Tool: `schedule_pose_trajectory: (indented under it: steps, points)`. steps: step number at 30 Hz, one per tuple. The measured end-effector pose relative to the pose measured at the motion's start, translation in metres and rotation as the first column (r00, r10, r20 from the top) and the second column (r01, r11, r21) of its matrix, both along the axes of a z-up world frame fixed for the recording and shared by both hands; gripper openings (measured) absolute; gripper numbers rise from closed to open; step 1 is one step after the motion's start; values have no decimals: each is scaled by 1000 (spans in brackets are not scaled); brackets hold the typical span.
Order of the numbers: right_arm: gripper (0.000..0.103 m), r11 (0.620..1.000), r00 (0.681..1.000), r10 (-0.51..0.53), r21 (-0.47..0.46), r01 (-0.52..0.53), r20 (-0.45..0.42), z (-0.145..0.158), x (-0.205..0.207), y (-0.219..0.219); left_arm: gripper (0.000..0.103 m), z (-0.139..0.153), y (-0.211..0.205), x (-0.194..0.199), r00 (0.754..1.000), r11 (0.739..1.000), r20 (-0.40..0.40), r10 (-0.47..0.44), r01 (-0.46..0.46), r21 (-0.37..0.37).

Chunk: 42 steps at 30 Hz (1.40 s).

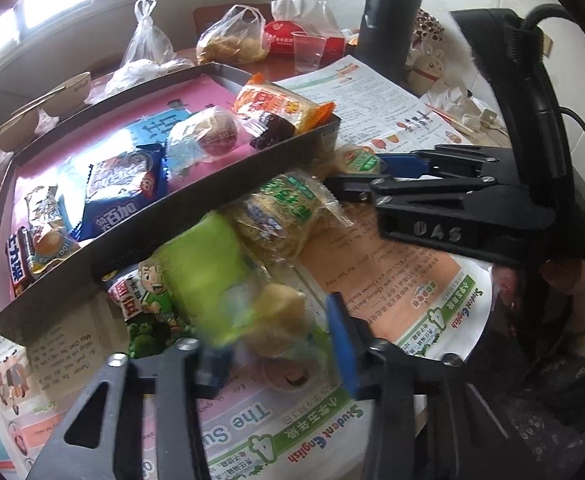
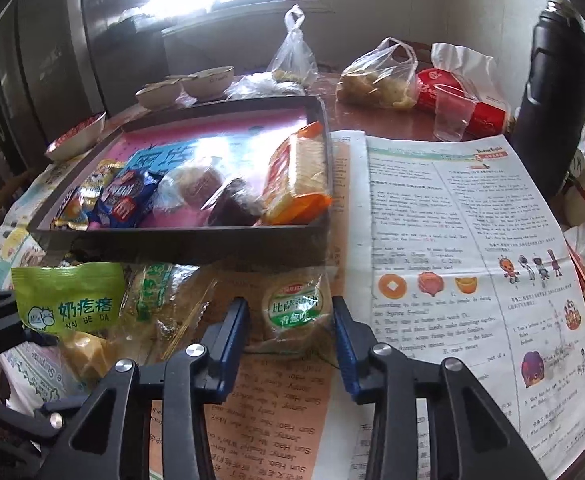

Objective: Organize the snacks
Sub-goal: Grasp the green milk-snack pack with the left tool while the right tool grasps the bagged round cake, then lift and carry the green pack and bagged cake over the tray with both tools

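- The dark, shallow rectangular tray with the pink lining (image 2: 180,246), in the upper-left half of both views, already holds several snacks: an orange-wrapped cracker pack (image 2: 296,180), a blue biscuit packet (image 2: 126,200) and a clear-wrapped round pastry (image 1: 208,134).
- Loose snacks lie on the newspaper-covered tabletop (image 2: 472,220) in front of the tray's near wall, so the sorting is part done.
- The left gripper (image 1: 276,340), at the bottom centre of the left wrist view, has its fingers spread wide on either side of the lime-green snack bag with a yellow chunk showing through it (image 1: 228,280). The picture is blurred there, so I cannot tell whether the pads touch the bag; it looks like an approach or early pick.
- The right gripper (image 2: 290,332), low in the right wrist view, stands wide too, straddling the small round clear-wrapped cracker pack with a green label (image 2: 296,308), apart from it on both sides.
- A green-printed clear pack of golden snack (image 1: 288,212) lies between the two targets, touching the lime bag.
- Next, each pair of fingers likely needs to close on its packet, lift clear of the tray wall and set it in the bare pink area.
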State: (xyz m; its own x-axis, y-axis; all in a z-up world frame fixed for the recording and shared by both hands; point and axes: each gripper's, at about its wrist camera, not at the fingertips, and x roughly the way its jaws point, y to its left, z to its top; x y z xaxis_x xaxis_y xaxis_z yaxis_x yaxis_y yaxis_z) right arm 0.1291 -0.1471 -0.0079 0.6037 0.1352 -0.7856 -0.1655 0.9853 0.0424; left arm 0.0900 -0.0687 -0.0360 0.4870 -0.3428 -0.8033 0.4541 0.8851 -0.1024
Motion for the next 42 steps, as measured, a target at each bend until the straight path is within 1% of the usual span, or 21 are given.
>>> schedule_pose_trajectory:
  steps: [2, 3, 4, 9, 14, 23, 30, 35, 42]
  points:
    - [42, 1000, 1000, -9, 10, 9, 7, 3, 0, -3, 38, 0, 3, 1, 1000, 1000, -8, 4, -5, -22]
    - [41, 1000, 1000, -14, 14, 14, 10, 5, 0, -5, 35, 0, 4, 2, 1000, 1000, -9, 6, -6, -27]
    - [41, 1000, 1000, -17, 20, 17, 13, 7, -1, -6, 33, 1, 5, 2, 1000, 999, -9, 10, -10, -31]
    - [41, 999, 999, -17, 43, 15, 30, 16, -3, -7, 33, 5, 12, 1, 1000, 998, -11, 28, -28, -53]
    - [41, 998, 999, -9, 59, 6, 41, 22, -6, -6, 33, 16, 22, -2, 999, 996, 13, 44, -43, -79]
    - [41, 997, 998, -8, 75, 3, 63, 31, -11, -5, 33, 38, 51, -3, 991, 987, 59, 116, -108, -122]
    - [41, 996, 996, 4, 94, -13, 86, 39, -15, -1, 33, 52, 79, -1, 978, 973, 87, 191, -177, -145]
    - [41, 994, 995, 17, 108, -28, 99, 43, -16, 3, 33, 57, 101, 0, 964, 959, 97, 247, -229, -164]
    - [41, 992, 993, 31, 120, -44, 112, 48, -15, 10, 33, 64, 122, 0, 943, 943, 121, 309, -288, -169]
